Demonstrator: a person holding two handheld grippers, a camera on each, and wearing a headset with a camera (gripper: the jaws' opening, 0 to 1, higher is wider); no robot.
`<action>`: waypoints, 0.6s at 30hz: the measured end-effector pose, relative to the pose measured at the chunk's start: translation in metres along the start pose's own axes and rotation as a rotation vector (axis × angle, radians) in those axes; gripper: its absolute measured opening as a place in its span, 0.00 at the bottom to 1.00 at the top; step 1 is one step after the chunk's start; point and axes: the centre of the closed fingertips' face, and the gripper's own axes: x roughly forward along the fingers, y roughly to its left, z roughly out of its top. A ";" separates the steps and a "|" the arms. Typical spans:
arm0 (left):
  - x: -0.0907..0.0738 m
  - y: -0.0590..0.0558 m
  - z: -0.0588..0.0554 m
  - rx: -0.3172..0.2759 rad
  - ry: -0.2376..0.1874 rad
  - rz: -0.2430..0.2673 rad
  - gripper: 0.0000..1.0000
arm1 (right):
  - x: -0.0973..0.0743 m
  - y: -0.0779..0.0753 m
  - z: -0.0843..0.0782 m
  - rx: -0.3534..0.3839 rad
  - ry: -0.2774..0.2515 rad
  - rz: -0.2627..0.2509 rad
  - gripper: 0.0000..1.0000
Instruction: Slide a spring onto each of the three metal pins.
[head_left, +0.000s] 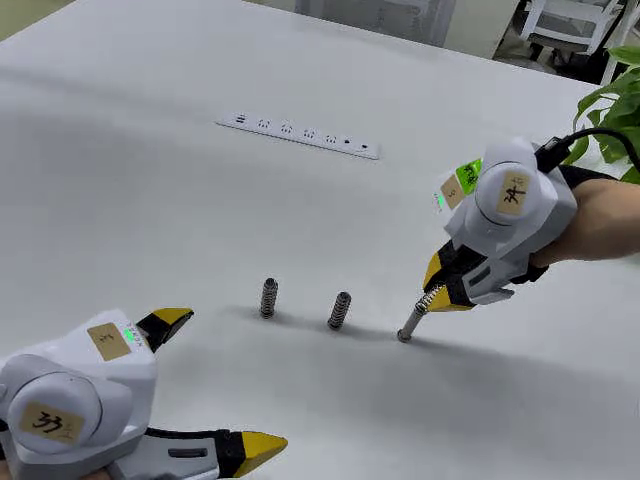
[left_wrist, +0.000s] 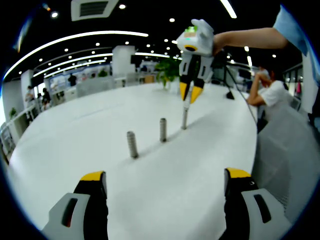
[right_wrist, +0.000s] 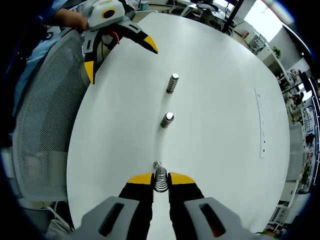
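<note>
My right claw (head_left: 437, 293): clamped on a spring (head_left: 431, 299), its end at the third pin (head_left: 410, 325) top.
My left claw (head_left: 222, 380): wide, empty (by the table (head_left: 300, 200) near edge).
First pin (head_left: 268, 297), middle pin (head_left: 340, 310): springs on.

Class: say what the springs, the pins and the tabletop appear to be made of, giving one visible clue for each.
The springs look like steel wire: grey coils with a dull shine. The pins look like metal, likely steel: their smooth caps catch the light. The tabletop is matte white, perhaps laminate or painted board: an even surface, no grain, soft reflections.
</note>
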 end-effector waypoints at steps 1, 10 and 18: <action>0.000 0.000 0.000 -0.001 0.001 0.001 0.99 | 0.000 0.000 0.000 -0.001 0.001 0.000 0.12; 0.000 -0.001 -0.003 -0.004 0.009 -0.002 0.98 | 0.009 0.000 -0.002 -0.016 0.026 0.019 0.12; -0.001 0.000 -0.007 -0.007 0.018 -0.001 0.98 | 0.019 0.001 -0.003 -0.031 0.050 0.041 0.12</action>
